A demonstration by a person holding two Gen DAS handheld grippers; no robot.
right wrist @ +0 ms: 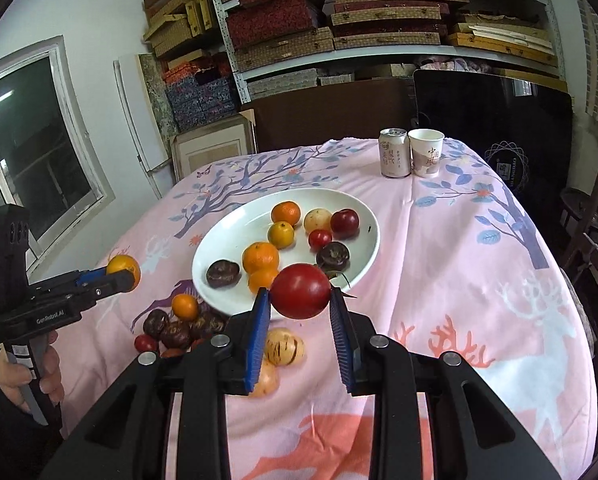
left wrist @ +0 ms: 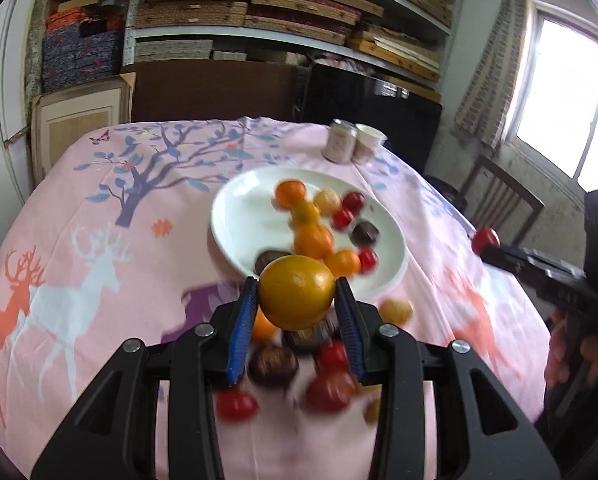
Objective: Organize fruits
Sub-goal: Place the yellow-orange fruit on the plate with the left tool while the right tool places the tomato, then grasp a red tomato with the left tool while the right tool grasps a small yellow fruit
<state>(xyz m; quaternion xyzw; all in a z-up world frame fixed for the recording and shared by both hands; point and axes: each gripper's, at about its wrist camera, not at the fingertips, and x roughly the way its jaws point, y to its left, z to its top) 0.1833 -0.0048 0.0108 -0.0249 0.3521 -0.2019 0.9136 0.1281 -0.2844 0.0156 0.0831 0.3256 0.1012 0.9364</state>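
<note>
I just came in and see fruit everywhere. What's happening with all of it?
A person is sorting fruit with two hand-held grippers. The left gripper holds a yellow-orange citrus fruit, and the right gripper holds a red fruit, both raised near the white plate. The plate already holds several fruits; more lie in a pile on the pink tablecloth.

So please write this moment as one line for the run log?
left gripper: shut on yellow-orange fruit | right gripper: shut on red fruit | both raised above tablecloth | white plate: holds fruits
</note>
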